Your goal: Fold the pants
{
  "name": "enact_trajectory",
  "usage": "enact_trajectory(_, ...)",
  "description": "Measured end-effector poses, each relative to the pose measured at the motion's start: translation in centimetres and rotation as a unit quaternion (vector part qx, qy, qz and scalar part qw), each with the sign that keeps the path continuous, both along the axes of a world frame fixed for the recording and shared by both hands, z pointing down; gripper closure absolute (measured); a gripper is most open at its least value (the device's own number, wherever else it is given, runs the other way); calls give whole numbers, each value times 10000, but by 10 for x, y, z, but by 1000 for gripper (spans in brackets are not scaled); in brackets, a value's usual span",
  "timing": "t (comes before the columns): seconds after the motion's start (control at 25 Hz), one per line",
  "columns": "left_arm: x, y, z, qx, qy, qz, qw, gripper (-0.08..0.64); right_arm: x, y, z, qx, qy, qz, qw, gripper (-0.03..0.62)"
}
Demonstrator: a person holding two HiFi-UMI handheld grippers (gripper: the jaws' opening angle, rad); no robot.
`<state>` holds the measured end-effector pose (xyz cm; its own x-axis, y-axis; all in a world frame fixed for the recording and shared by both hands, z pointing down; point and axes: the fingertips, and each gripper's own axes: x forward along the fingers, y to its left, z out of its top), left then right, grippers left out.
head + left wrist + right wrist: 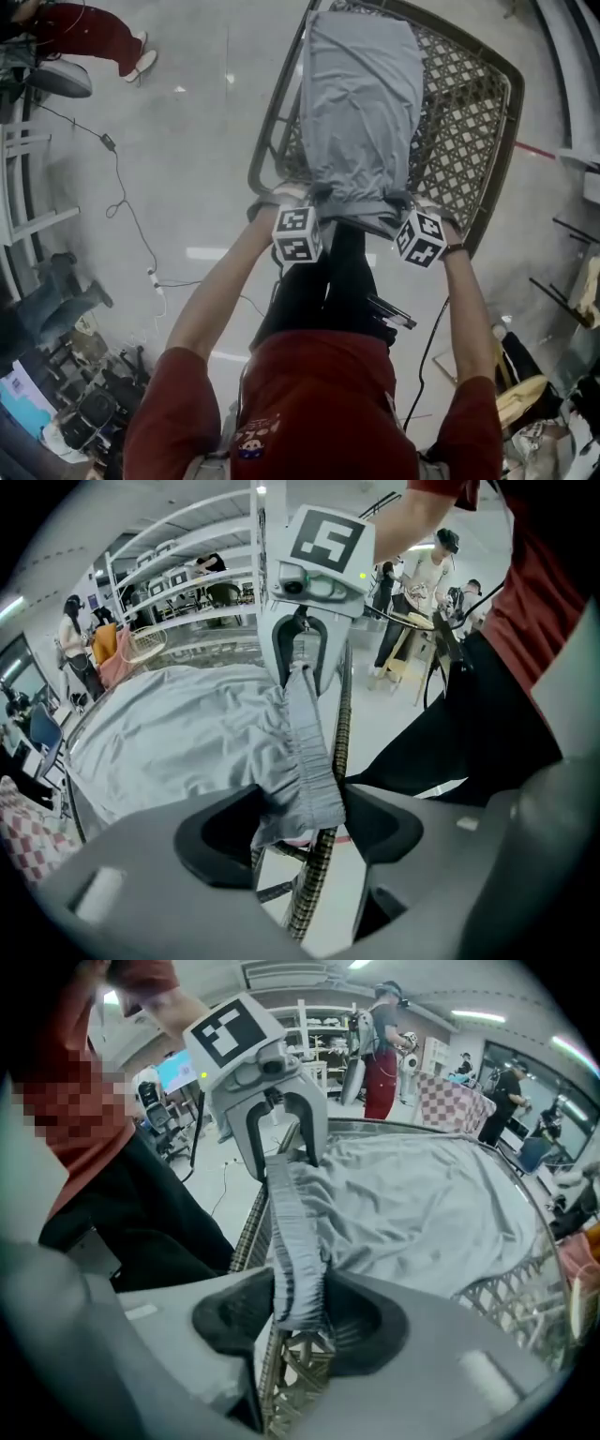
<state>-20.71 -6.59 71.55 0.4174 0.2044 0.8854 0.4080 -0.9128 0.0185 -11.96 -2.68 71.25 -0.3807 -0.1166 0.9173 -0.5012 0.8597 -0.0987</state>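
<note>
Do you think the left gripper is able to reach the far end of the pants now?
Probably not yet: the left gripper grips the waistband at the near edge of the table, while the far end of the pants lies right across it. Nothing else blocks it.

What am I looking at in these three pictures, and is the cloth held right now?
There is no robot arm here. A person holds two tools, the left hand-held gripper and the right hand-held gripper. The head view looks down from the person's head. The other two views come from cameras riding on each gripper, looking along its jaws. The marker cubes are parts of the grippers. The grey pants lie spread on a lattice-topped table, with the waistband at the near edge. Yes, it is held: each gripper pinches one end of that waistband, which stretches between them.
</note>
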Motion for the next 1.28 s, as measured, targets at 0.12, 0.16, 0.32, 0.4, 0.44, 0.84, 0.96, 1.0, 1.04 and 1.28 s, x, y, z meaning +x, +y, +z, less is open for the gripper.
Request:
enact_trajectory(0.12, 0, 0, -3, -177, -95, 27, 9998, 272, 3, -3, -1, -46, -1, -151, 9999, 437)
enact_trajectory(0.16, 3, 0, -4, -241, -133, 29, 9996, 273, 6, -4, -1, -74, -27, -143, 9999, 443)
enact_trajectory(0.32, 11, -8, -7, -489, -186, -288, 9982, 315, 14, -6, -5, -428, -471, 526, 9966, 466)
enact_trajectory(0.4, 12, -20, -7, -289, -120, -439, 9985, 411, 13, -8, -7, -647, -685, 861, 9918, 475)
enact_trajectory(0.44, 11, -23, -6, -219, -122, -461, 9986, 415, 11, -9, -8, -719, -774, 977, 9896, 483)
enact_trajectory(0.84, -7, -5, -14, -200, -170, -388, 9989, 431, -6, 2, -18, -571, -651, 1051, 9907, 537)
enact_trajectory(0.96, -9, 12, -16, -216, -203, -291, 9991, 431, -8, 18, -18, -602, -555, 1008, 9915, 540)
enact_trajectory(1.0, -11, 20, -17, -232, -212, -257, 9992, 431, -9, 25, -18, -633, -549, 1002, 9914, 540)
enact_trajectory(1.04, -14, 29, -17, -257, -223, -228, 9992, 431, -12, 34, -19, -673, -566, 995, 9912, 541)
enact_trajectory(1.28, -36, 73, -24, -376, -229, -52, 9990, 431, -34, 76, -27, -890, -617, 921, 9898, 543)
